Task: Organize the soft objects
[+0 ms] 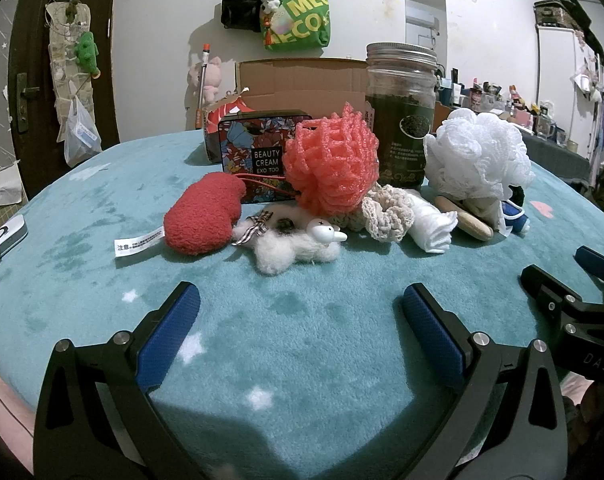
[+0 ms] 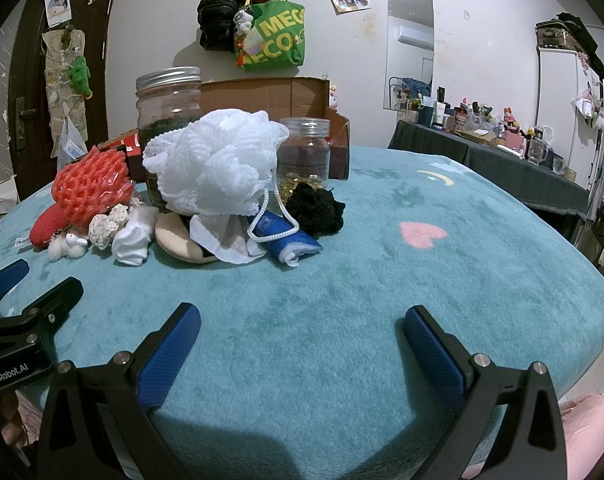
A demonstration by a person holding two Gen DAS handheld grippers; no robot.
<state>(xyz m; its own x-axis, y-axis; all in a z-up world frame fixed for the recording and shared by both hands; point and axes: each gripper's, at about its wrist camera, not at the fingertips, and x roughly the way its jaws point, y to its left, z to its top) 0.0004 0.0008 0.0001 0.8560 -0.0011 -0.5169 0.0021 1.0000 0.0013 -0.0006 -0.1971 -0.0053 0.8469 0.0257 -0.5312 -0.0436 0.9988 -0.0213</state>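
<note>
A heap of soft things lies on the teal blanket (image 1: 302, 360): a red plush pad (image 1: 202, 216), a white fluffy toy (image 1: 294, 246), a coral mesh puff (image 1: 329, 166), a cream crocheted scrunchie (image 1: 385, 216), a rolled white cloth (image 1: 433, 224) and a white mesh puff (image 1: 477, 156) (image 2: 214, 164). The right wrist view also shows a blue cloth (image 2: 286, 240) and a black scrunchie (image 2: 315, 208). My left gripper (image 1: 300, 302) is open and empty, short of the heap. My right gripper (image 2: 302, 322) is open and empty, right of the heap.
A floral tin (image 1: 258, 160), a large glass jar (image 1: 401, 116) and a small jar (image 2: 303, 152) stand behind the heap, in front of a cardboard box (image 1: 302, 80). A white device (image 1: 2, 238) lies at the left edge. A cluttered side table (image 2: 501, 148) stands at the right.
</note>
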